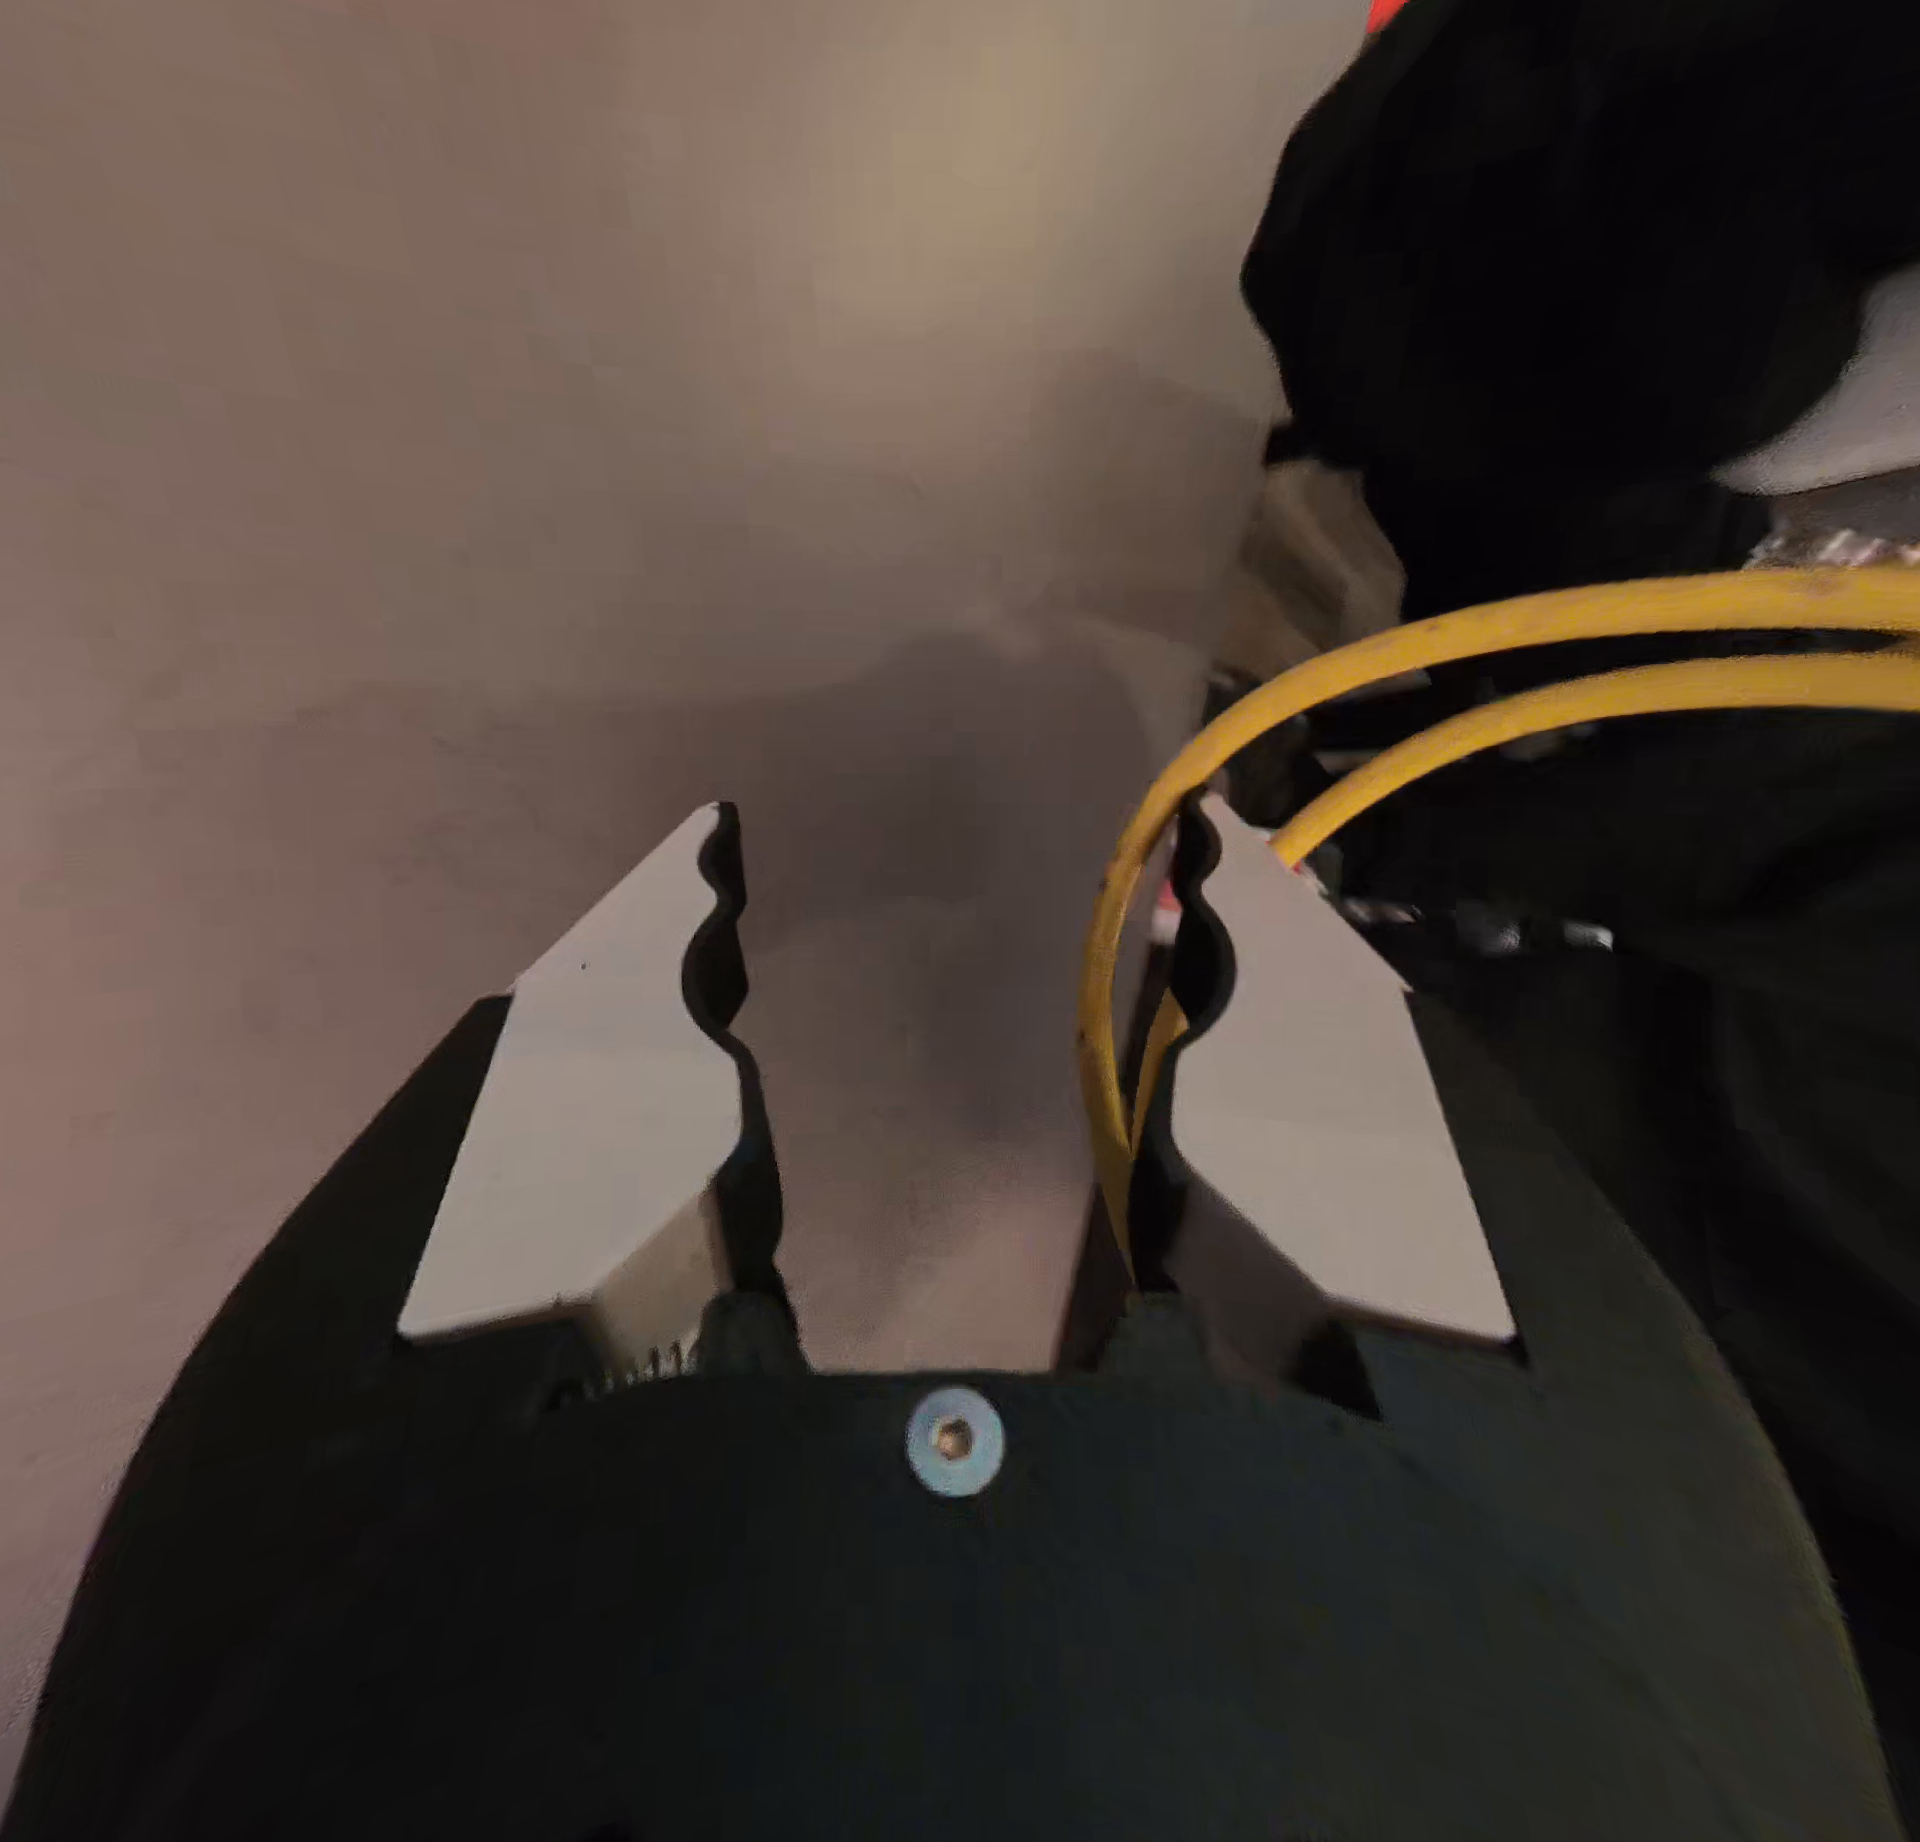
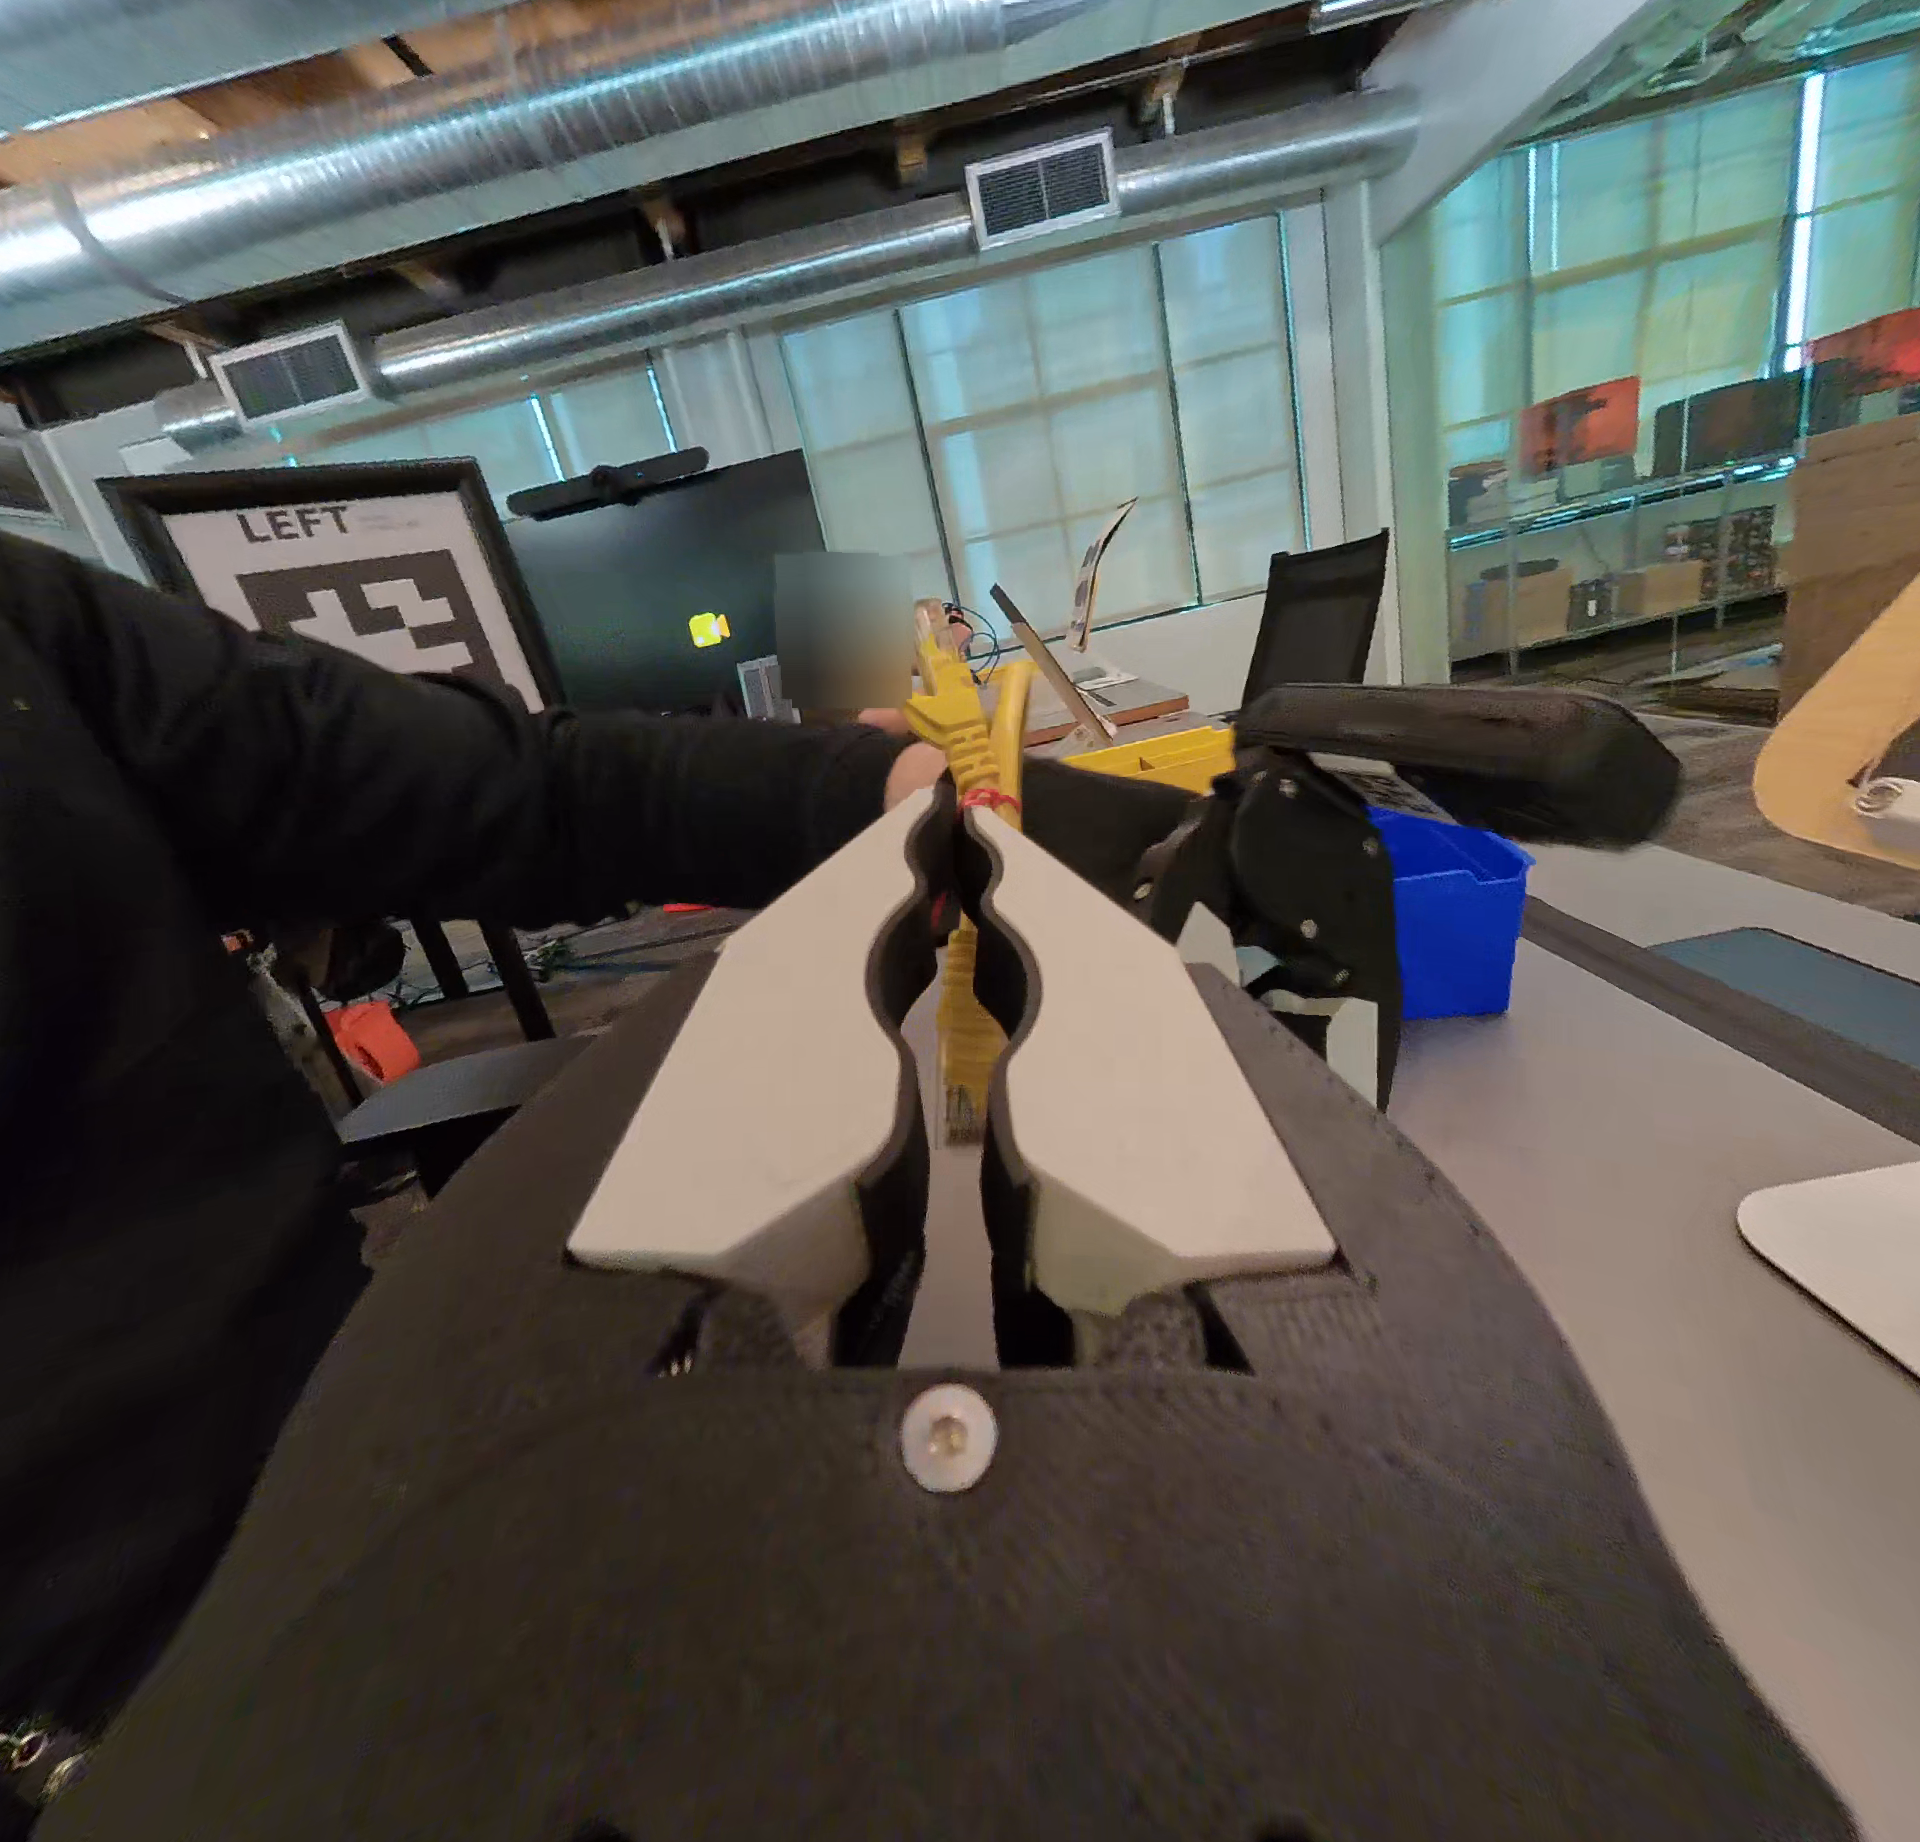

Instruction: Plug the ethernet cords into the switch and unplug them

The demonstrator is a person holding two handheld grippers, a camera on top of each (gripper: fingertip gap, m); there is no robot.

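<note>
In the right wrist view my right gripper point(image 2: 953, 807) is shut on a bundle of yellow ethernet cords point(image 2: 971, 1023). Their plugs point(image 2: 940, 686) stick up past the fingertips, and one plug end lies between the fingers. In the left wrist view my left gripper point(image 1: 961, 813) is open and empty over a grey surface point(image 1: 520, 442). Two yellow cord loops point(image 1: 1455, 649) arc in from the right, and one runs down the inner side of the right finger point(image 1: 1299, 1065). No switch shows in either view.
A person's black sleeve point(image 2: 468, 795) crosses from the left. The other gripper's black body point(image 2: 1288, 888) hangs over the grey table point(image 2: 1662, 1221). A blue bin point(image 2: 1455, 919), a yellow bin point(image 2: 1153, 753) and a white flat object point(image 2: 1849, 1252) sit on the table.
</note>
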